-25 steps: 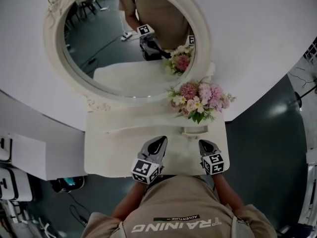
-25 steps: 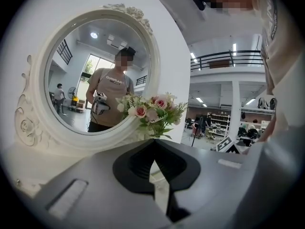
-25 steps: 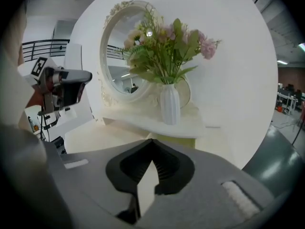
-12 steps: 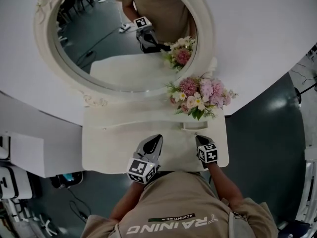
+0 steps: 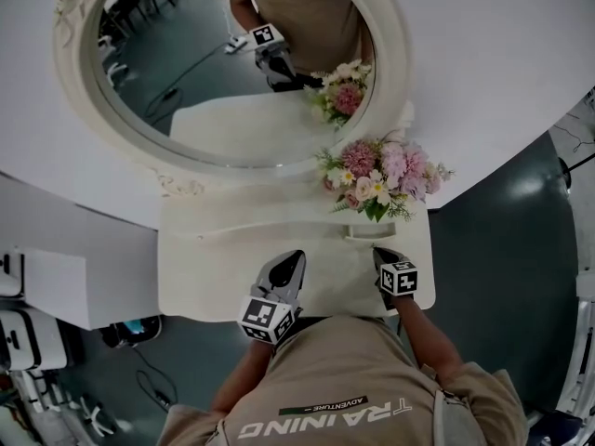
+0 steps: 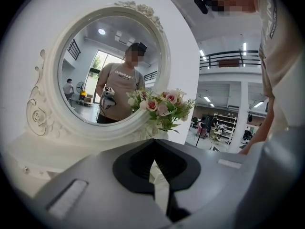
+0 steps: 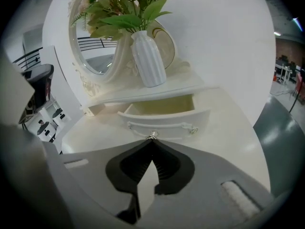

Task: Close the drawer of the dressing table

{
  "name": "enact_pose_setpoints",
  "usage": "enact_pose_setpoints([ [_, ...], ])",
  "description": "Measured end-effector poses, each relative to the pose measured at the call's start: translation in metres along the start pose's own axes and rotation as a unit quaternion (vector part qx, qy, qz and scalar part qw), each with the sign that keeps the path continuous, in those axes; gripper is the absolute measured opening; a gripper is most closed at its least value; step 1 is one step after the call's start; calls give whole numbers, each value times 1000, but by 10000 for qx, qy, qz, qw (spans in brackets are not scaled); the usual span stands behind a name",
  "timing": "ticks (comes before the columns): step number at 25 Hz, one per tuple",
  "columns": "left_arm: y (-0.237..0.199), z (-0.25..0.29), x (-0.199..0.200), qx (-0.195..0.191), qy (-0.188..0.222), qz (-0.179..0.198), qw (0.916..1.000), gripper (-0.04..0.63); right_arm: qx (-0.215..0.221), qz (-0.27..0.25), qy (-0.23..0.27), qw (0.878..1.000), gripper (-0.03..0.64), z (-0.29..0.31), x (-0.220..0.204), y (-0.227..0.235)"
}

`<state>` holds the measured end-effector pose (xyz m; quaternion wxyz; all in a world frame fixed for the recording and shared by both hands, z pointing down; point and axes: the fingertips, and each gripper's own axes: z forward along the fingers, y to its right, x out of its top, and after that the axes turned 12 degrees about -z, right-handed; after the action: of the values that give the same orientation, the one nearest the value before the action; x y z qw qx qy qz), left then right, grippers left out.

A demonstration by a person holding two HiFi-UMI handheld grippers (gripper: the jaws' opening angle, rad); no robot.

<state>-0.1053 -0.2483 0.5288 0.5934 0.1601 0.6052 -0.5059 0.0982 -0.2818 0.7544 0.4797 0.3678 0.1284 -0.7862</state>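
Observation:
The cream dressing table [image 5: 214, 277] has a small drawer [image 5: 370, 236] at its right, under the flower vase, pulled partly out. In the right gripper view the drawer [image 7: 164, 114] shows its hollow inside, with a small metal knob [image 7: 152, 135] on its front. My right gripper [image 7: 152, 141] is shut and empty. Its tips are right at that knob, and I cannot tell if they touch it. In the head view the right gripper [image 5: 383, 255] is just in front of the drawer. My left gripper [image 5: 286, 269] is over the tabletop, shut and empty.
An oval mirror [image 5: 223, 72] in a carved white frame stands at the back. A white vase of pink and white flowers [image 5: 381, 179] stands on the shelf above the drawer. The left gripper view faces the mirror [image 6: 112, 70] and the flowers [image 6: 162, 106]. Grey floor [image 5: 502, 249] surrounds the table.
My right gripper has moved forward across the tabletop, up to the drawer front. The left gripper has hardly moved.

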Motion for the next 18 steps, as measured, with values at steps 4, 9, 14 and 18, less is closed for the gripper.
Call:
enact_pose_setpoints([
  [4, 0, 5, 0, -11, -32, -14, 10000, 16, 9, 1, -27, 10000, 3, 1, -1, -1],
  [9, 2, 14, -1, -53, -81, 7, 10000, 15, -17, 35, -3, 10000, 3, 5, 2, 2],
  [14, 2, 18, -2, -35, -120, 19, 9999, 15, -24, -111, -13, 9999, 3, 12, 11, 7],
  [18, -2, 19, 0, 14, -123, 32, 9999, 15, 19, -26, 30, 10000, 3, 15, 14, 8],
])
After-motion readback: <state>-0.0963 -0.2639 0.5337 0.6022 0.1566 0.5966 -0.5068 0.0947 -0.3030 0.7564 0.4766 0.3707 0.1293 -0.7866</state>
